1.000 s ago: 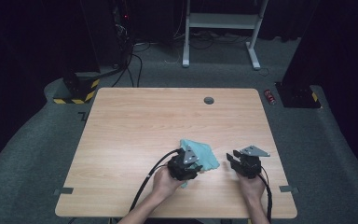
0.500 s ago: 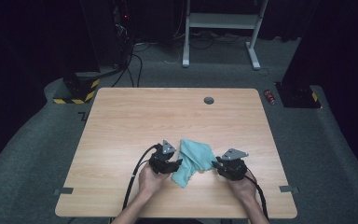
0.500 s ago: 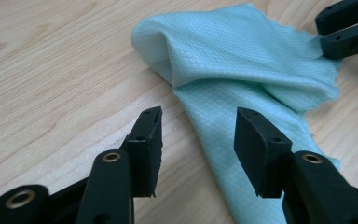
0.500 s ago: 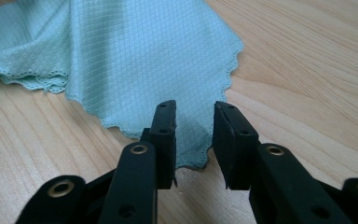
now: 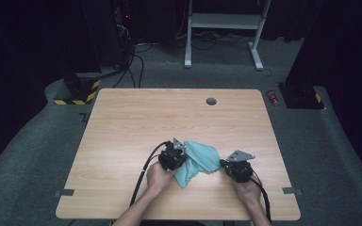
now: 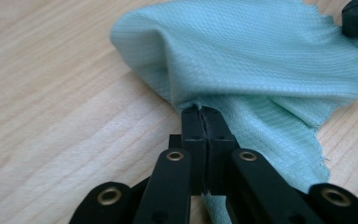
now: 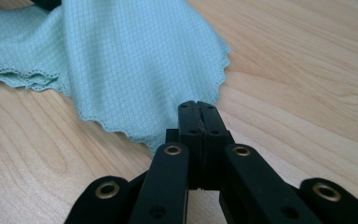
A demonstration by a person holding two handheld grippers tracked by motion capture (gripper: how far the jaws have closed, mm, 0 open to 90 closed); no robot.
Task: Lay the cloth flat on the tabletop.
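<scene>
Cloth (image 5: 199, 160), pale green and rumpled, lies on the table (image 5: 136, 122) between both tools. An edge is pinched by the left gripper (image 6: 200, 112), whose jaws have just been pressed together on it; the opposite edge is clamped likewise by the right gripper (image 7: 198, 106). Gripping looks finished; next, an even outward pull seems required to spread it flat.

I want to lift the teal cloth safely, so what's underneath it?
The teal cloth lies on the wooden table, pinched by the left gripper and right gripper. Its folds hide whatever might sit beneath.
</scene>
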